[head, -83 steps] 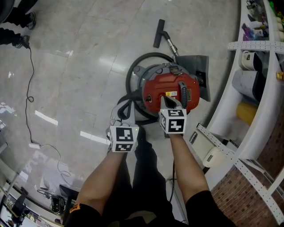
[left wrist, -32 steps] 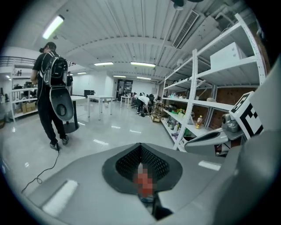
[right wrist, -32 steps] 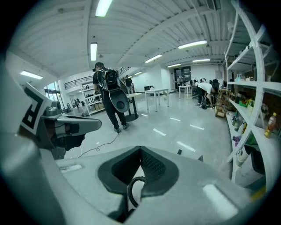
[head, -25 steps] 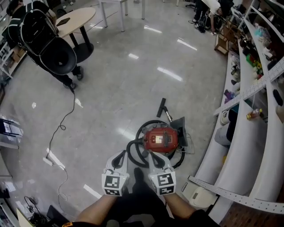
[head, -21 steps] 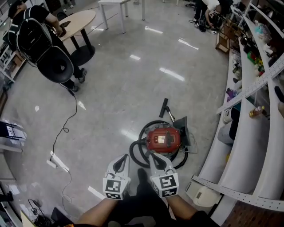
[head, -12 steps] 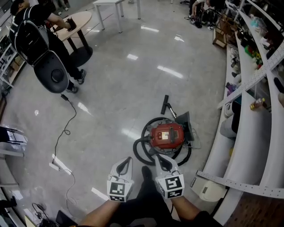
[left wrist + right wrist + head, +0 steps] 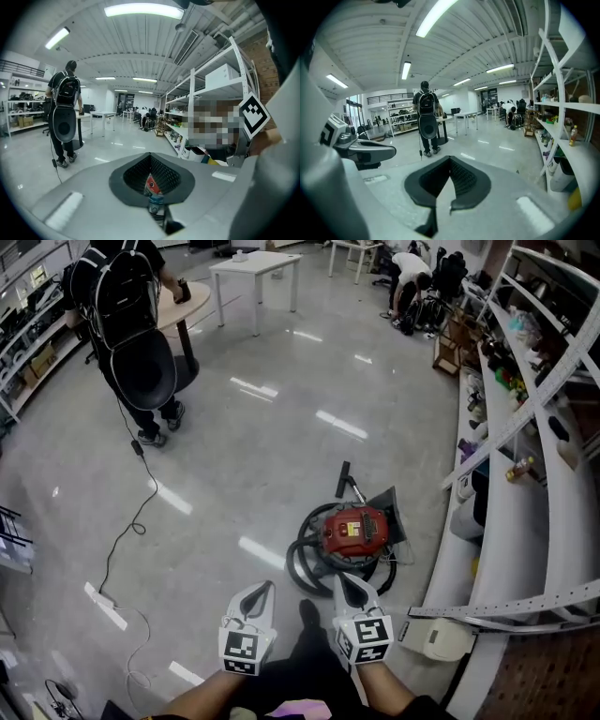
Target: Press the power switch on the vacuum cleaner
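The red vacuum cleaner (image 7: 354,531) stands on the floor below the shelving, with its black hose (image 7: 305,566) coiled around it and the nozzle (image 7: 342,479) lying behind. Both grippers hang well above it and short of it. My left gripper (image 7: 259,589) is shut and holds nothing. My right gripper (image 7: 344,581) is shut too, its tip pointing towards the vacuum. In the left gripper view a sliver of the red vacuum cleaner (image 7: 151,185) shows through the opening behind the closed jaws. The right gripper view shows only floor there.
Curved white shelves (image 7: 525,474) with bottles run along the right. A white appliance (image 7: 436,638) sits by their foot. A person with a backpack (image 7: 131,324) stands at a round table (image 7: 187,301) far left. A cable (image 7: 131,521) trails across the floor.
The right gripper was at the vacuum's top 3.3 s ago; since then both grippers have lifted away and the view has risen, so the vacuum looks smaller and farther.
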Motion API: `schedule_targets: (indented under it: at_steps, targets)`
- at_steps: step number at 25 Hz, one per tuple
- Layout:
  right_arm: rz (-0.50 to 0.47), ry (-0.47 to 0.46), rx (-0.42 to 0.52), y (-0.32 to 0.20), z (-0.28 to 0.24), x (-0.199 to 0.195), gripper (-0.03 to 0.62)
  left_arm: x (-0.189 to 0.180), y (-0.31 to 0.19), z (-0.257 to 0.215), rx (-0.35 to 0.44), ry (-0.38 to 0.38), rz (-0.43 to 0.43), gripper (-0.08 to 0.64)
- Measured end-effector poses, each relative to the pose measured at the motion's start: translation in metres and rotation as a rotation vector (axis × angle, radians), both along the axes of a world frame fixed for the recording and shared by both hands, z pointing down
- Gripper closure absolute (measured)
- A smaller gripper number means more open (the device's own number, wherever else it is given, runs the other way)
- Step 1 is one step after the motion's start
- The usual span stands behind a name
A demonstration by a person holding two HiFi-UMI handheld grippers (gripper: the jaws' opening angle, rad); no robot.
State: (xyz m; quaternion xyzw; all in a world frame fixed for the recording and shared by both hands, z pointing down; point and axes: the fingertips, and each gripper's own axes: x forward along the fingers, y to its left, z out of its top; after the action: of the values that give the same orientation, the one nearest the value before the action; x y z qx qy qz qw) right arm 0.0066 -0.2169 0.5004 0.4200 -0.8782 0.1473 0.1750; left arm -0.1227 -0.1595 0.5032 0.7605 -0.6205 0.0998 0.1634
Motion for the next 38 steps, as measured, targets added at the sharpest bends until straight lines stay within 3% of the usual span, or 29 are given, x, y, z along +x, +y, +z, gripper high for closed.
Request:
schedule_targets:
  at_steps: [8, 13, 20, 27, 38]
  targets:
    - [0.052, 0.0, 0.028, 0.096, -0.02, -0.034, 0.6, -0.052, 0.096, -0.022, 0.048, 0.01, 0.025, 0.545]
    - [0.097, -0.003, 0.016, 0.157, -0.027, -0.049, 0.6, -0.062, 0.148, -0.025, 0.049, 0.009, 0.088, 0.545]
    - [0.144, 0.035, 0.034, 0.212, -0.05, -0.035, 0.6, -0.052, 0.193, -0.043, 0.075, 0.065, 0.148, 0.545]
    - [0.159, 0.055, 0.039, 0.236, -0.06, -0.02, 0.6, -0.045, 0.227, -0.042, 0.055, 0.097, 0.136, 0.545]
    - [0.151, 0.018, 0.056, 0.273, -0.057, 0.03, 0.6, 0.006, 0.251, -0.067, 0.102, 0.041, 0.126, 0.545]
